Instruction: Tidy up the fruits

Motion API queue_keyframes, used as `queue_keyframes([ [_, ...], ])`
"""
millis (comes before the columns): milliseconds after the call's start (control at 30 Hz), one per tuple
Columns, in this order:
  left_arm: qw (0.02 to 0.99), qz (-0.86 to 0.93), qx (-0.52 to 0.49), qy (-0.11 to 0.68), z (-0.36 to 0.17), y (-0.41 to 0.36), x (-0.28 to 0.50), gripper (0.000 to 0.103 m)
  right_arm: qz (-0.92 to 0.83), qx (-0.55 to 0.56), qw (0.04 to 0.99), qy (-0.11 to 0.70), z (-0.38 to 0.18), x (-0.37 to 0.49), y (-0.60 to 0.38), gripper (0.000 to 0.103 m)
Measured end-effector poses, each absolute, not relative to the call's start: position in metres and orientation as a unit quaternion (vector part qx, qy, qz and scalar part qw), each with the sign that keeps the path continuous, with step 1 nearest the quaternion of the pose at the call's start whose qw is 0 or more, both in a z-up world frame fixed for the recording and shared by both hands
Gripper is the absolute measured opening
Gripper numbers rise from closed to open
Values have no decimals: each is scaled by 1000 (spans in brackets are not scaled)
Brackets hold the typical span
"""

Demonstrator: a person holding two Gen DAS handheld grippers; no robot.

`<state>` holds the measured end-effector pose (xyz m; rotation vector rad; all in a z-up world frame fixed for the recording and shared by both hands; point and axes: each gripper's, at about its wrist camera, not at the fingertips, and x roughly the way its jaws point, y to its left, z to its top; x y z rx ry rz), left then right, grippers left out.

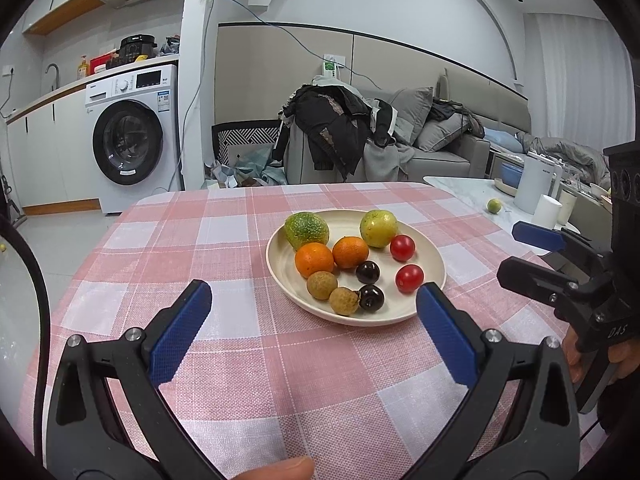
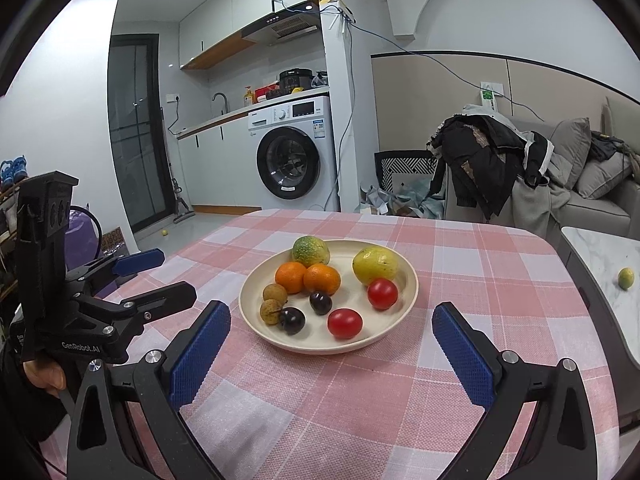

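A cream plate (image 1: 434, 276) sits near the middle of the bench (image 1: 224, 240), which is covered in a pink and white checked cloth. All the fruit on the bench lies on this plate: a mottled green fruit (image 1: 307, 230) and a yellow-green fruit (image 1: 378, 228) at the far side, two oranges (image 1: 314, 259) touching each other in front of them, two red tomatoes (image 1: 402, 247) on the right, two dark cherries (image 1: 368, 272) in the middle and two brown longans (image 1: 322, 285) at the near left. The left tool (image 1: 314, 306) hovers just short of the plate's near rim, its blue pads spread wide and gripping nothing. The right tool (image 2: 331, 328) hangs likewise before the plate, spread wide and bare. A small green fruit (image 2: 625, 278) lies apart on the marble side table (image 2: 600, 248) to the right.
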<state>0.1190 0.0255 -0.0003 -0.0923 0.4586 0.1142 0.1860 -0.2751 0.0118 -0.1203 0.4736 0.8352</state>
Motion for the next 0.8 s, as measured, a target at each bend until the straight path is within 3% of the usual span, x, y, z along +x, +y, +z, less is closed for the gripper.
queue_keyframes([
  [800, 971, 57, -46, 226, -1, 27, 120, 102, 402, -59, 885, 228, 12, 186, -275, 103],
])
